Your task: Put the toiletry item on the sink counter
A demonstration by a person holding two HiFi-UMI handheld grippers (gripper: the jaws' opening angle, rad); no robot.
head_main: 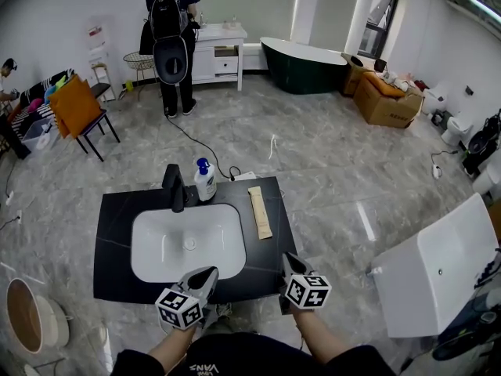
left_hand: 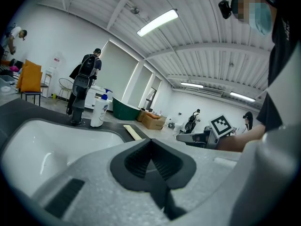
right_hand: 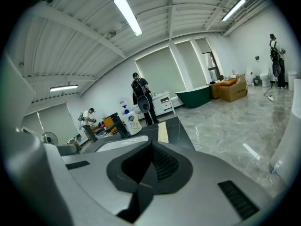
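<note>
The tan packet (head_main: 260, 211) lies flat on the black counter (head_main: 113, 233), just right of the white basin (head_main: 156, 245). At the far edge stands the black faucet (head_main: 174, 188), with the blue-capped soap bottle (head_main: 205, 181) just to its right. The left gripper (head_main: 210, 272) and right gripper (head_main: 286, 257) hang over the counter's near edge, the right one near the packet's near end but apart from it. Far off, a person (head_main: 171, 41) stands by a white cabinet (head_main: 219, 53).

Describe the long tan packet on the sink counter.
The packet is a long, narrow, flat strip, tan like paper or card. It lies flat on the black counter, right of the white basin, running front to back, touching only that surface. Any print is too small to read.
</note>
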